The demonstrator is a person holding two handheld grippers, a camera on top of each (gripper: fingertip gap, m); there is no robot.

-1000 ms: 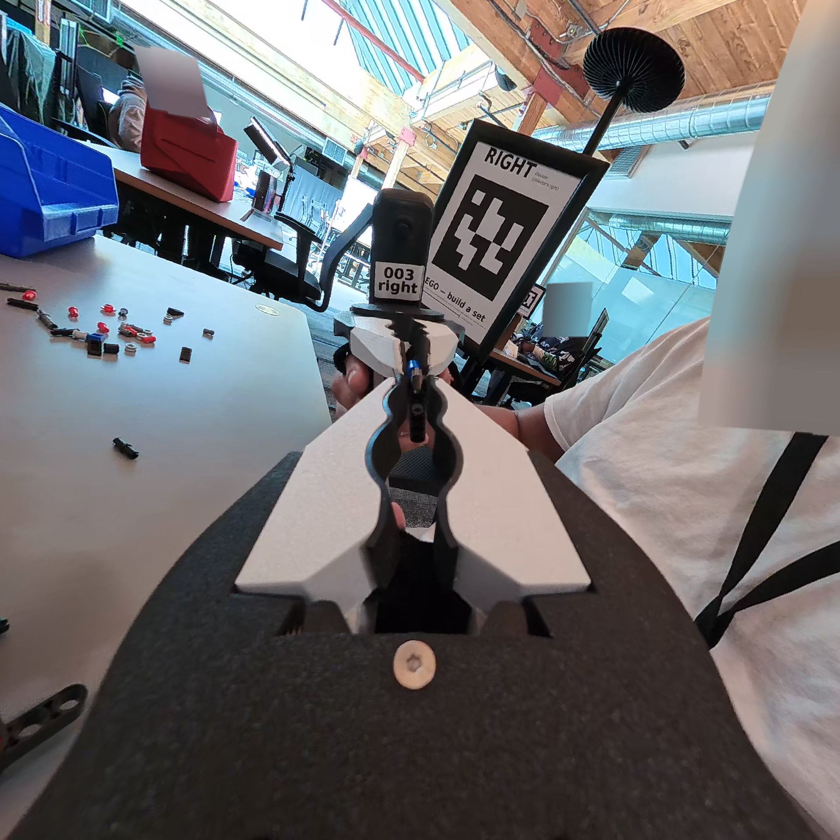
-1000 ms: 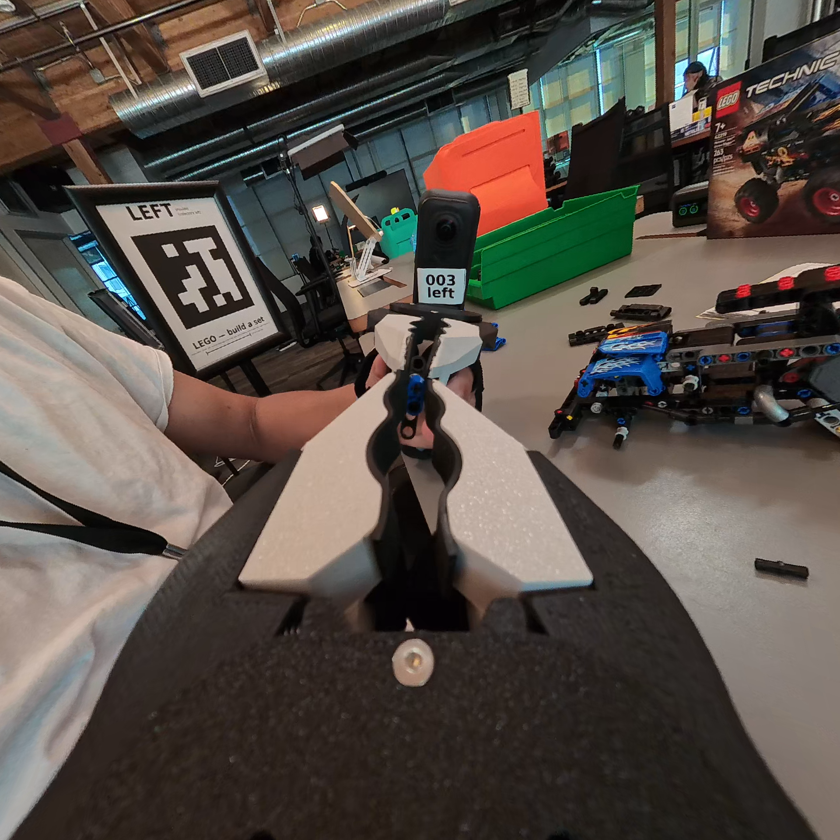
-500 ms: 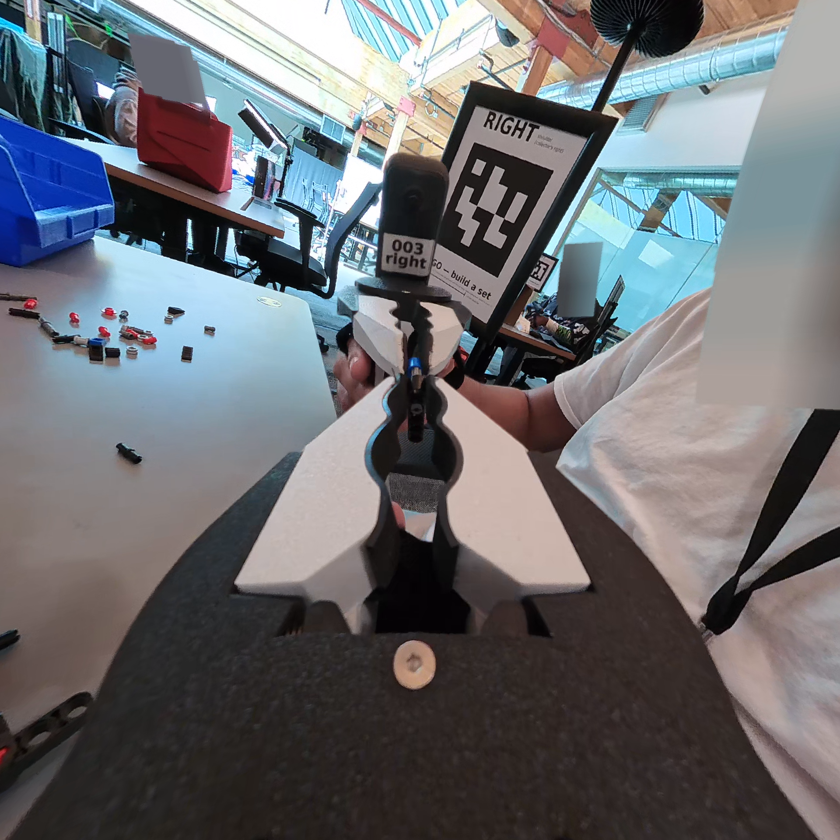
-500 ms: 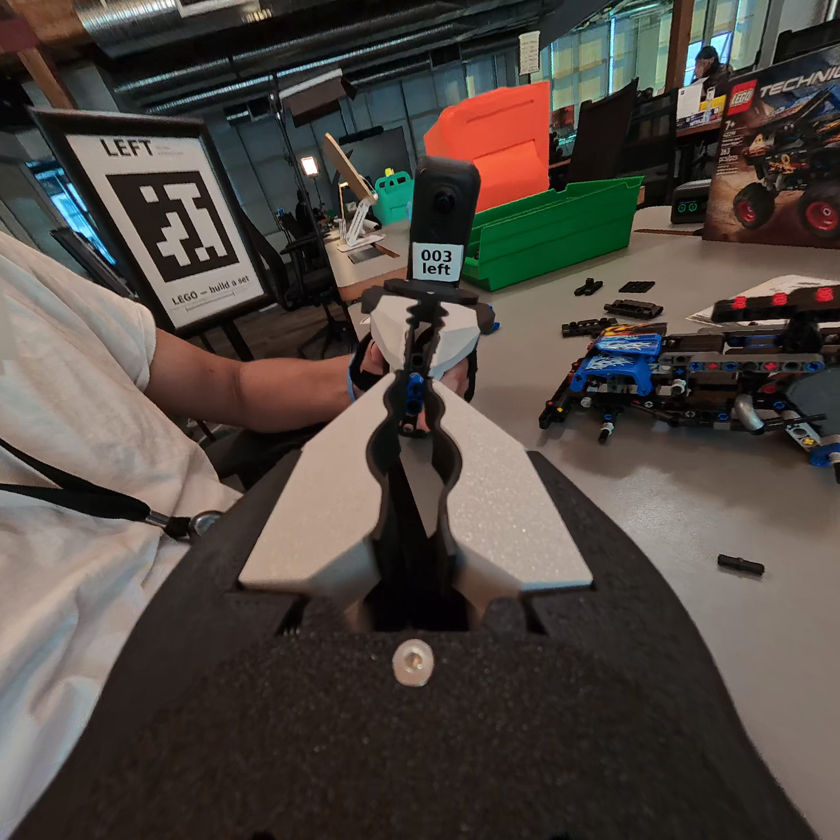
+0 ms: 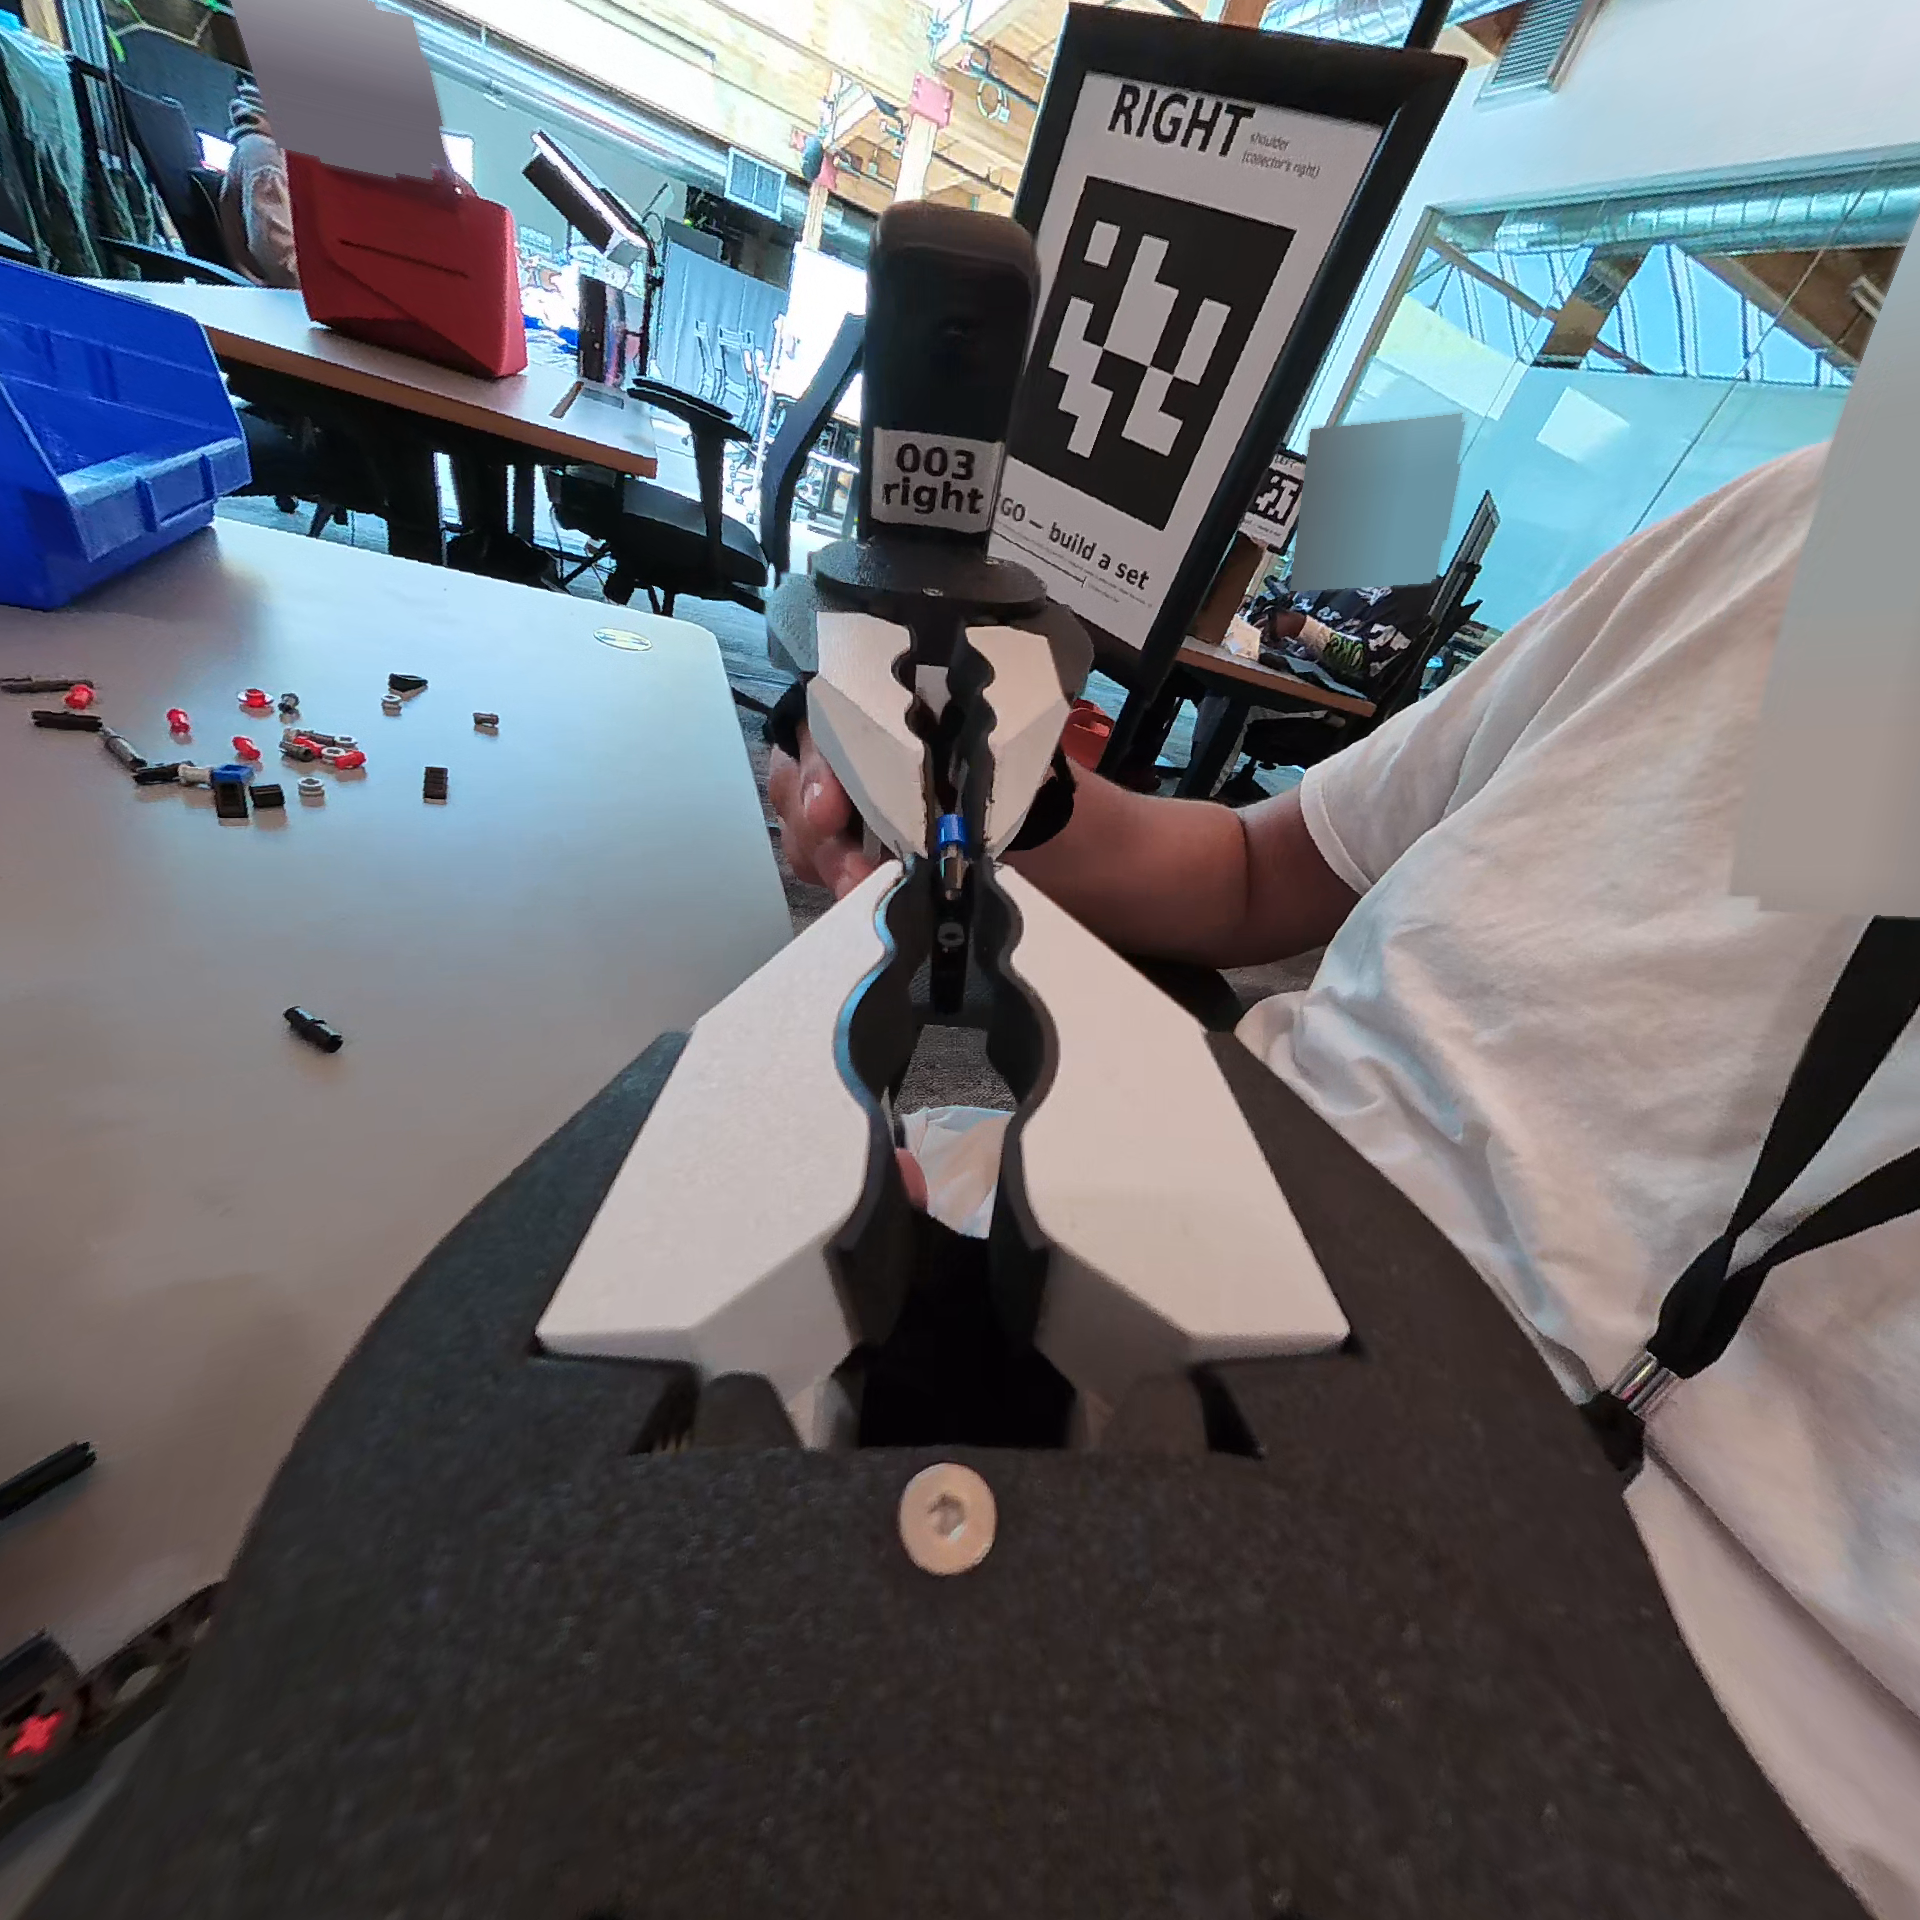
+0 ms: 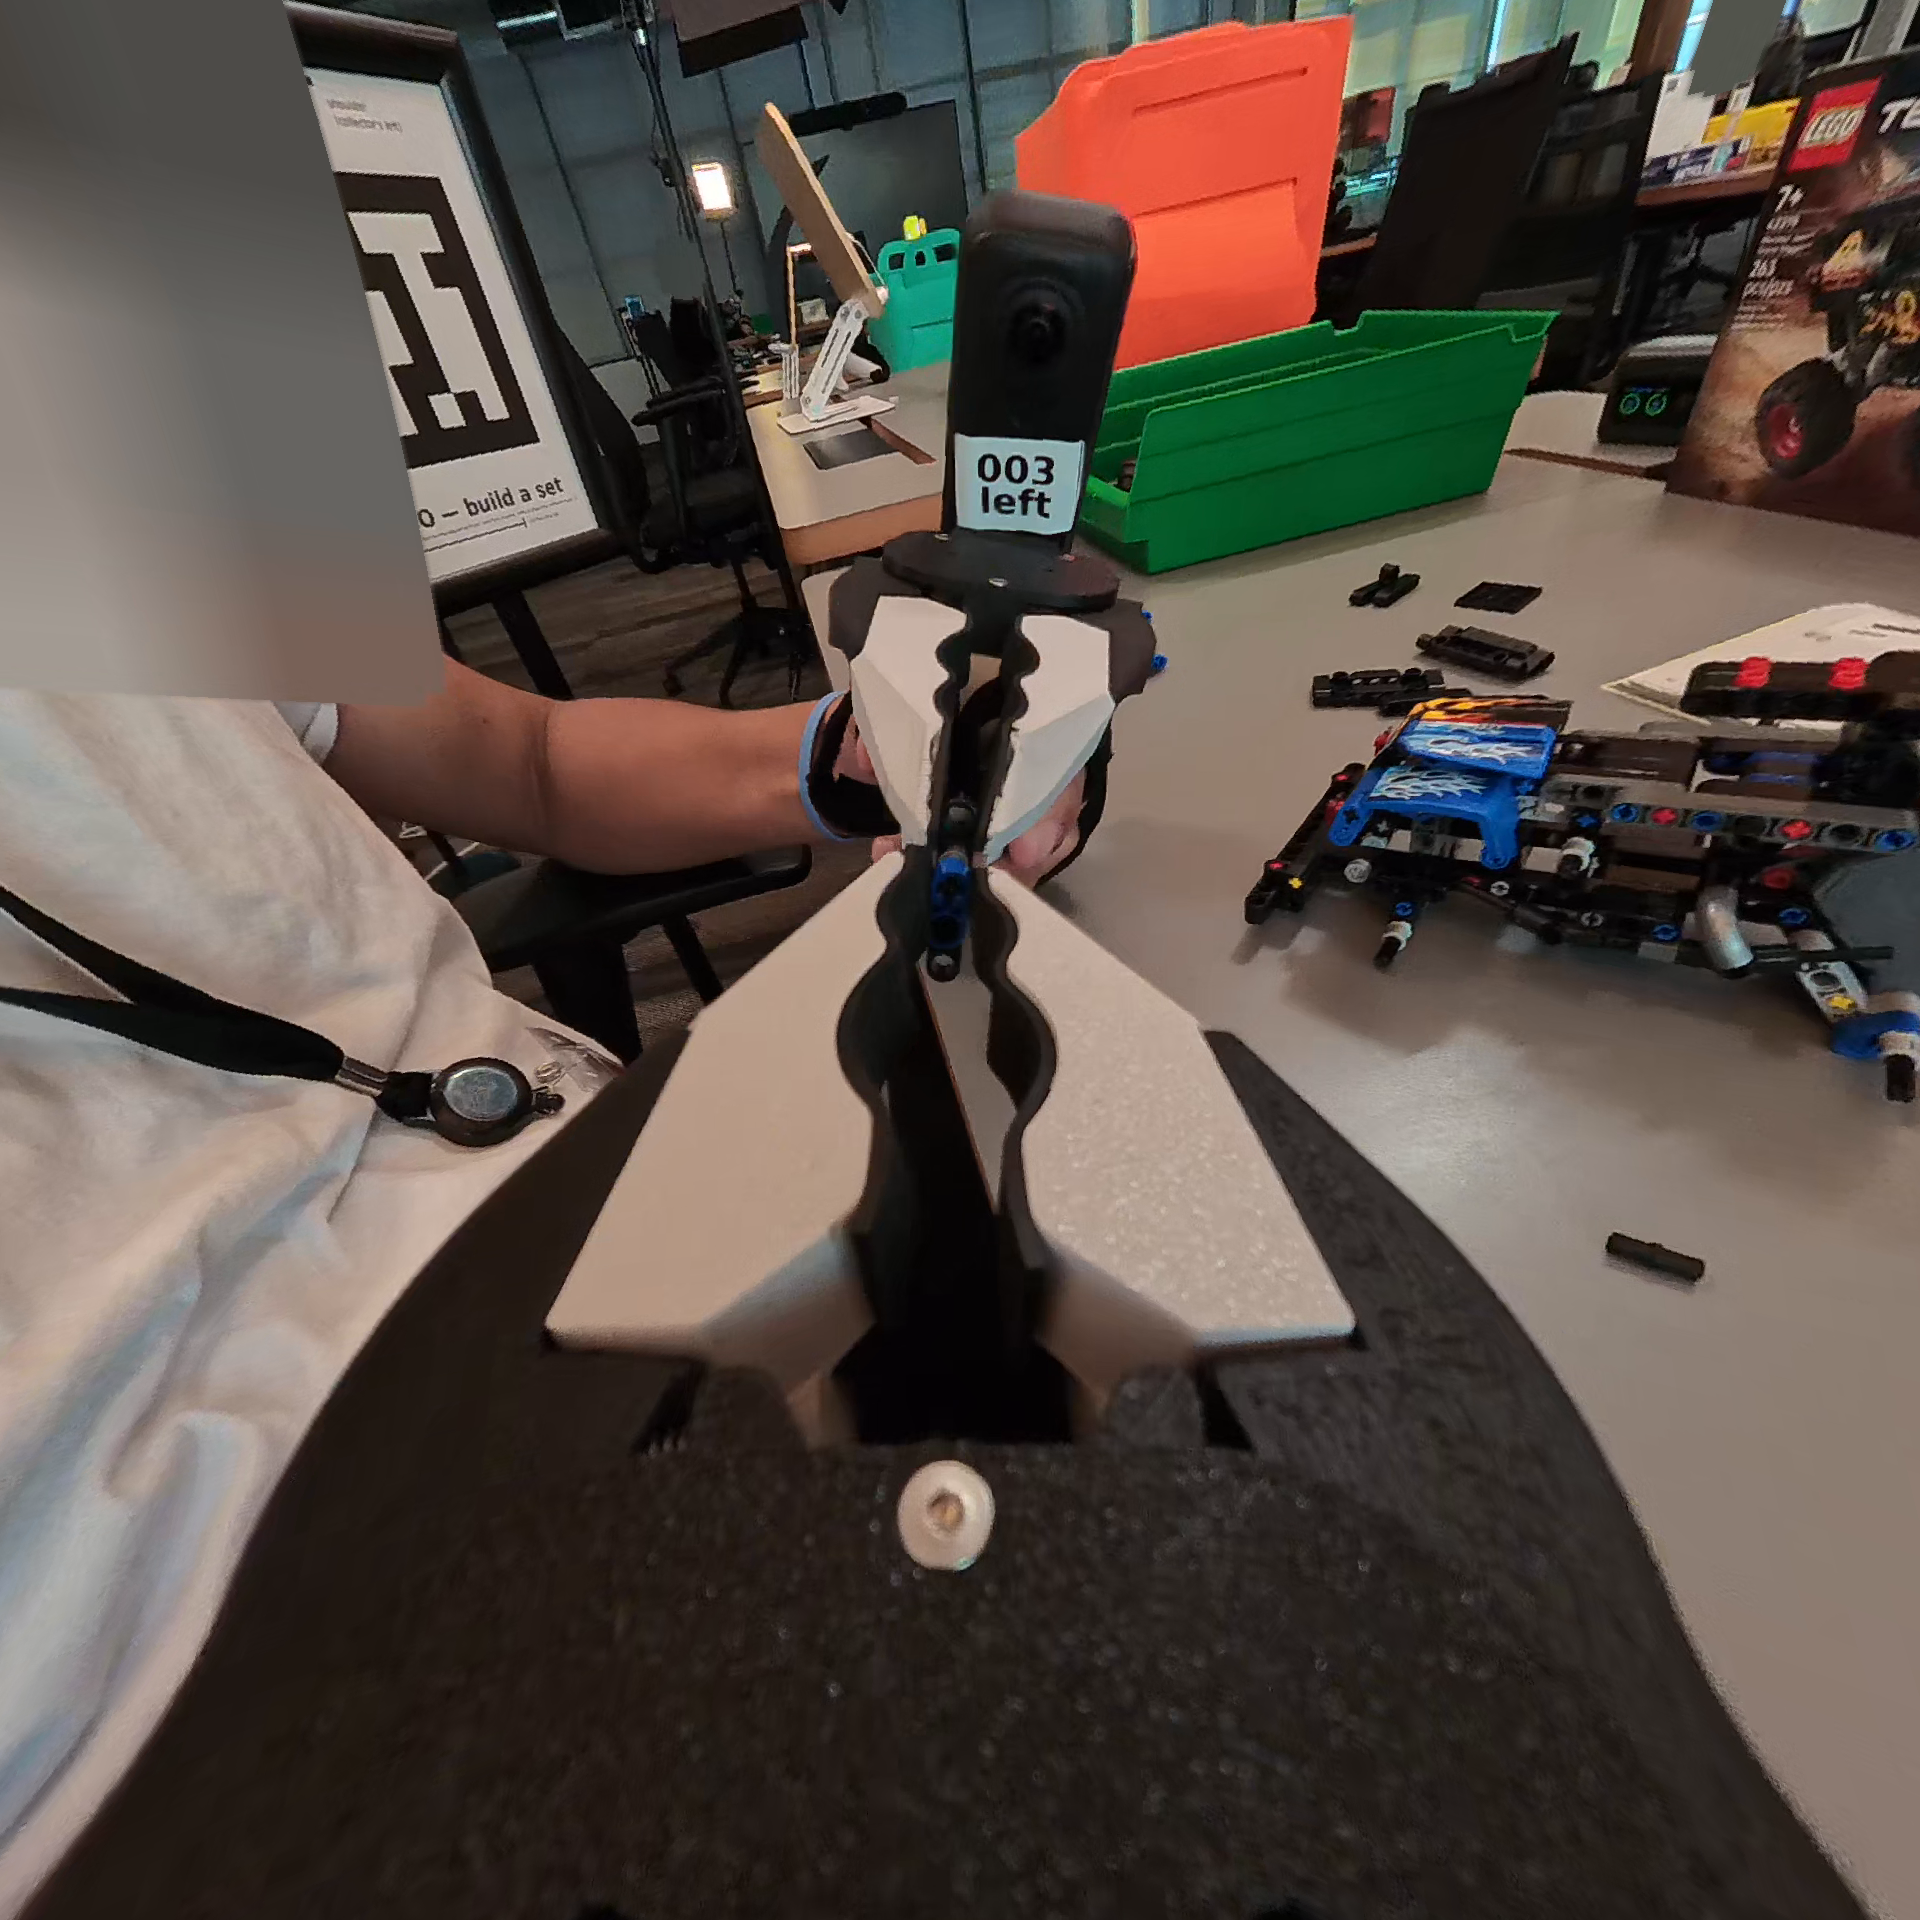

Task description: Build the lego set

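R hand-held gripper point(image 6: 951, 914) closed on black lego beam point(image 6: 945, 935) w/ blue pin point(image 6: 948, 871), tip-to-tip w/ L hand-held gripper point(image 6: 961, 831). Part-built lego truck point(image 6: 1579, 831) on worktop point(image 6: 1299, 1091) at right; loose black pin point(image 6: 1654, 1255) near front edge.

Bright daylight floods the left wrist view from skylights and glass walls behind the facing right gripper point(image 5: 951, 862), blowing out the ceiling point(image 5: 623, 62) above it and laying soft glare on the grey table point(image 5: 364, 935) to its left. The right wrist view is dimmer, the room beyond the left gripper point(image 6: 951, 868) shadowed, with the partly built truck point(image 6: 1579, 831) to its right casting a soft shadow. Both views bend strongly at the edges, and the near black gripper bodies look grainy and slightly soft.
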